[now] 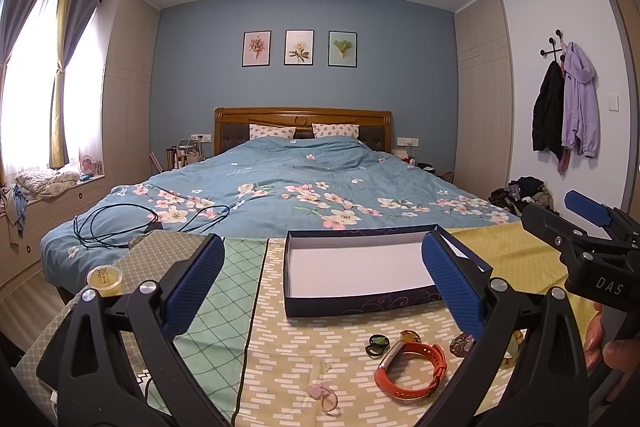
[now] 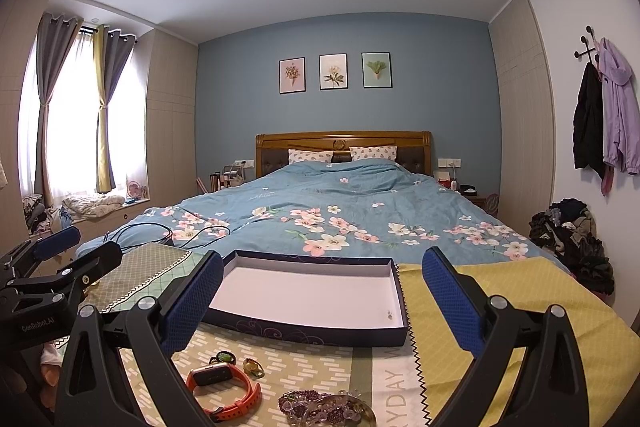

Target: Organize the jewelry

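An open dark-blue box (image 1: pixel 360 303) with a bare white floor lies on the patterned tablecloth, and it also shows in the right wrist view (image 2: pixel 304 331). In front of it lie an orange watch (image 1: pixel 412 367) (image 2: pixel 224 387), two small rings (image 1: pixel 378 343) (image 2: pixel 254 367), a pink hair tie (image 1: pixel 324 393) and a beaded purple bracelet (image 2: pixel 324 407). My left gripper (image 1: pixel 325 267) hovers open above the jewelry, nothing between its blue pads. My right gripper (image 2: pixel 324 275) is open too, beside it to the right and also pointing at the box.
A small yellow-lidded tub (image 1: pixel 105 277) sits at the table's left. A yellow cloth (image 2: pixel 520 299) covers the right side. Beyond the table's far edge is a bed (image 1: pixel 300 195) with cables (image 1: pixel 120 227) on it. A clothes pile (image 2: pixel 572 239) lies by the right wall.
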`<state>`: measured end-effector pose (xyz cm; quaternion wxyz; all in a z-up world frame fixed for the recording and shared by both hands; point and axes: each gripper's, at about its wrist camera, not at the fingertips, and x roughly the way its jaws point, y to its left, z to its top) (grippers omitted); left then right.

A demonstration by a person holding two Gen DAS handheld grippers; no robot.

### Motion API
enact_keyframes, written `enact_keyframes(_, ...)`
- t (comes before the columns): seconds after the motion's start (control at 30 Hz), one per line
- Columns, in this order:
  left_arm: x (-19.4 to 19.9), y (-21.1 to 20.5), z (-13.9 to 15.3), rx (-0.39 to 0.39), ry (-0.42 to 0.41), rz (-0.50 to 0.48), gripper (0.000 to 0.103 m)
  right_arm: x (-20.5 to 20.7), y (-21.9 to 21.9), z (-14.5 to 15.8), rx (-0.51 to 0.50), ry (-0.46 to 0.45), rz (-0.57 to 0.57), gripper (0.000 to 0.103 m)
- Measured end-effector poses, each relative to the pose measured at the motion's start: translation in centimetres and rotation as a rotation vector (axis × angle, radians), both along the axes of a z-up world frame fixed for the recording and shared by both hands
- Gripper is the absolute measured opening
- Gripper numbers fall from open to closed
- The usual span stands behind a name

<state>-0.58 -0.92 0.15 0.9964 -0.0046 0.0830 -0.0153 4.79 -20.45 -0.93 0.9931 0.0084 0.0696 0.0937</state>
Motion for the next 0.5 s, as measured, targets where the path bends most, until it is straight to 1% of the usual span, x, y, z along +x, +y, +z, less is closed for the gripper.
enact_keyframes(0.5,0.01,0.00,-0.03,0.000,0.000,0.000,0.097,0.02,0.00,-0.23,0.005,0.005,-0.002,0.096)
